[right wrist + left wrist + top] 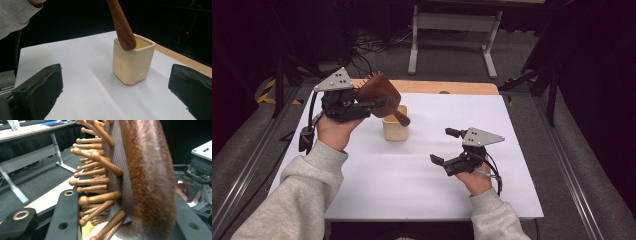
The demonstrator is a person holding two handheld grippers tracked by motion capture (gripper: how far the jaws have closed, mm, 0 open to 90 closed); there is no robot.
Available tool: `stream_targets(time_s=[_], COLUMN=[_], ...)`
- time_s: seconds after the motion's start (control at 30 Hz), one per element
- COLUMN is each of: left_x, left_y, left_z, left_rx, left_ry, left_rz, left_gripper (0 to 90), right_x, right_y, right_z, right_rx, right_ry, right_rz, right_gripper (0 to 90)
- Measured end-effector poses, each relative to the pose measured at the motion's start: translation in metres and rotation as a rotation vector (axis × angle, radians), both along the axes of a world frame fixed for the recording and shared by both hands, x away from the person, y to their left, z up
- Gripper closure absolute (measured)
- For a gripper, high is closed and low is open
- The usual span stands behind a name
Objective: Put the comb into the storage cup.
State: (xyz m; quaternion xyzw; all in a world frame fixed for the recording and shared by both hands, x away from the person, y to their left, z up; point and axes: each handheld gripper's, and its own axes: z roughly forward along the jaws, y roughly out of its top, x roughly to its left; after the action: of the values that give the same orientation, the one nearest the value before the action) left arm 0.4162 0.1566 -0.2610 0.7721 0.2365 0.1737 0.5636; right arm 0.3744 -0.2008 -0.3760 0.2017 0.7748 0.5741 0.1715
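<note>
Wooden and reddish-brown, the hairbrush (379, 90) sits clamped by its paddle head in your left gripper (374, 102), raised at the upper left of the high view. Its handle slants down to the right, the tip hanging at the rim of the cream cup (395, 129); in the right gripper view that tip overlaps the cup's near rim, and whether it touches cannot be told. The left gripper view looks edge-on along the brush, its ball-tipped wooden pins (92, 181) pointing to the left of the frame and the rounded back to the right, with the jaws pressed against both sides. The cup stands upright on the white tabletop (412, 175), a little above the frame's centre. Your right gripper (446, 146) hovers low at the lower right of the high view, well apart from the cup, its jaws spread wide with nothing between them, pointed towards the cup.
</note>
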Motion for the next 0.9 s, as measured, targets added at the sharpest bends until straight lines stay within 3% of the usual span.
stream_targets(time_s=[0.4,0.6,0.9], left_x=[0.017,0.027,0.040], left_y=[0.006,0.005,0.004], left_z=[0.006,0.004,-0.002], left_rx=[0.000,0.019,0.016], left_ry=[0.007,0.018,0.041], left_rz=[0.064,0.097,0.136], left_gripper=[56.3,56.0,55.9], right_x=[0.001,0.000,-0.001], right_y=[-0.003,-0.006,-0.007], right_z=[0.000,0.002,0.002], right_rx=[0.005,0.011,0.015], right_ry=[0.001,-0.013,-0.015], right_rz=[-0.009,-0.020,-0.020], right_gripper=[0.2,0.2,0.3])
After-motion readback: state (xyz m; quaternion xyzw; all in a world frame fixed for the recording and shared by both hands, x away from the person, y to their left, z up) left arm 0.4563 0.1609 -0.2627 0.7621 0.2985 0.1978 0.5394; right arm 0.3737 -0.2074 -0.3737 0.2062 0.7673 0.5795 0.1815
